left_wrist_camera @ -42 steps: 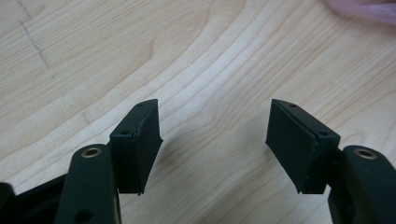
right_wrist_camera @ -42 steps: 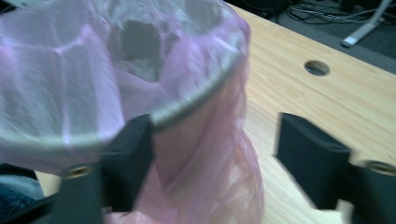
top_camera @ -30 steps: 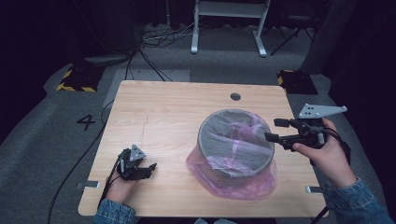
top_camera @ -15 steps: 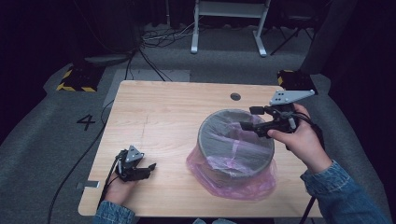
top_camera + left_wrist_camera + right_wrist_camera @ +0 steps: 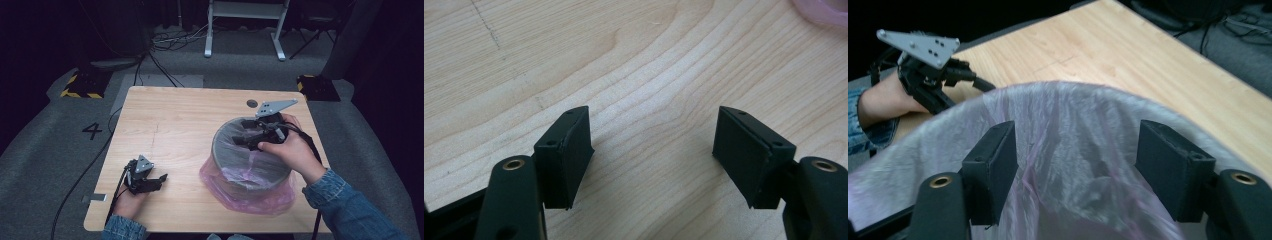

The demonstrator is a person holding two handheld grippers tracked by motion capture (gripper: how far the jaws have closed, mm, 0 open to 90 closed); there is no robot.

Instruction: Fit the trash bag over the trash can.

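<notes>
A round grey bin lined with a pink plastic bag stands on the right half of the wooden table. My right gripper hovers over the bin's far right rim and points left across its mouth. It is open, its jaws just a little narrower than before, with the bag's film below and beyond them and nothing pinched. My left gripper rests on the table at the near left. It is open over bare wood, its jaws just slightly wider, with a corner of the bag far off.
A small round hole is in the table behind the bin. On the floor beyond are white frame legs, cables, two black-and-yellow blocks and a painted 4. Bare wood lies between the two grippers.
My right hand has swung from the bin's right side to its far rim, moving left and away from me. The left hand has stayed put.
</notes>
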